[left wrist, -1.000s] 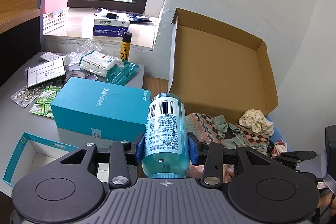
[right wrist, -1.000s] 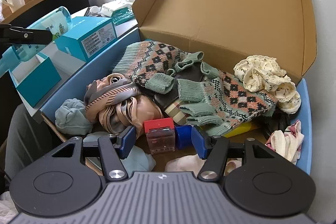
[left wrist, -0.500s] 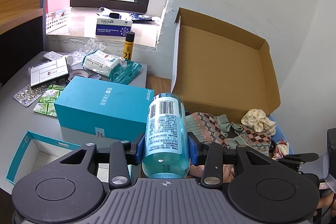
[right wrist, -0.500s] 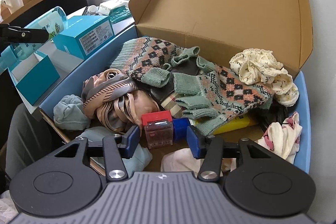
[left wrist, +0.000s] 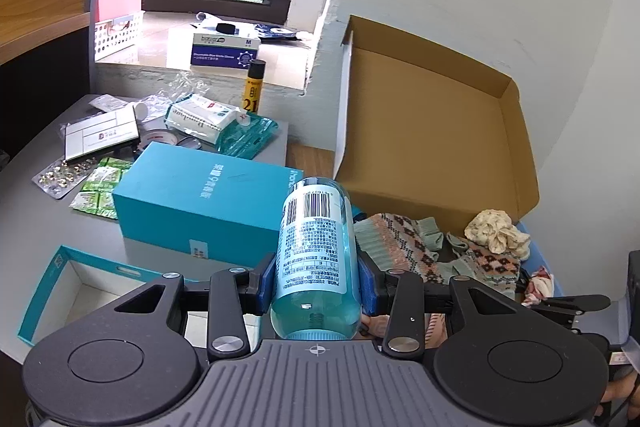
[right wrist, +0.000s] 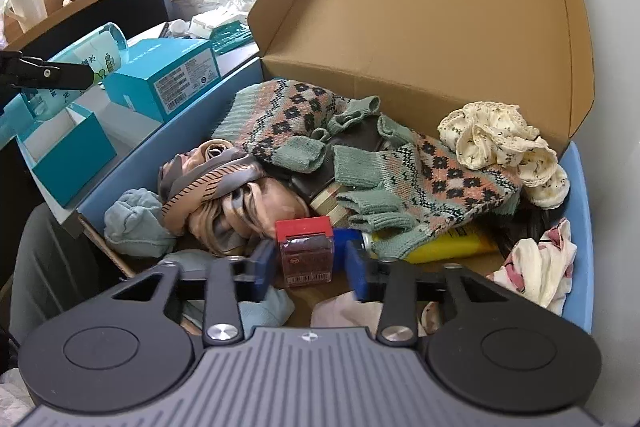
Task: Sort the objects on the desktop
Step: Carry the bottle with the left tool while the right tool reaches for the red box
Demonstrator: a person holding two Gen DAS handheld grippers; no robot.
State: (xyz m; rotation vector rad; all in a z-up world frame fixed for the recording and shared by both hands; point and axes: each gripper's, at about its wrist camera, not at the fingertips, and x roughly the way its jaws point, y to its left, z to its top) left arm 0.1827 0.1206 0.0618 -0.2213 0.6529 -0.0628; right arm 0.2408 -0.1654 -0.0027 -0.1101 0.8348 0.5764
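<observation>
My left gripper [left wrist: 316,283] is shut on a clear blue bottle [left wrist: 316,239] with a barcode label, held lying along the fingers above the desk edge. The same bottle [right wrist: 100,47] shows at the far left of the right wrist view. My right gripper [right wrist: 310,269] is open and low inside the cardboard box [right wrist: 420,27]. A small red-lidded case [right wrist: 306,247] stands between its blue pads [right wrist: 264,267], with a gap showing on the right side.
The box holds patterned knit gloves [right wrist: 400,179], a striped scarf [right wrist: 216,187], a yellow tube [right wrist: 456,247], a cream scrunchie [right wrist: 496,139] and cloths. A teal phone box [left wrist: 200,203], its open tray [left wrist: 80,291], pill blisters [left wrist: 60,179] and tissue packs [left wrist: 204,119] crowd the desk.
The right gripper's fingers have narrowed around the red-lidded case and moved slightly closer to it. The left gripper keeps hold of the bottle and has drifted only a little.
</observation>
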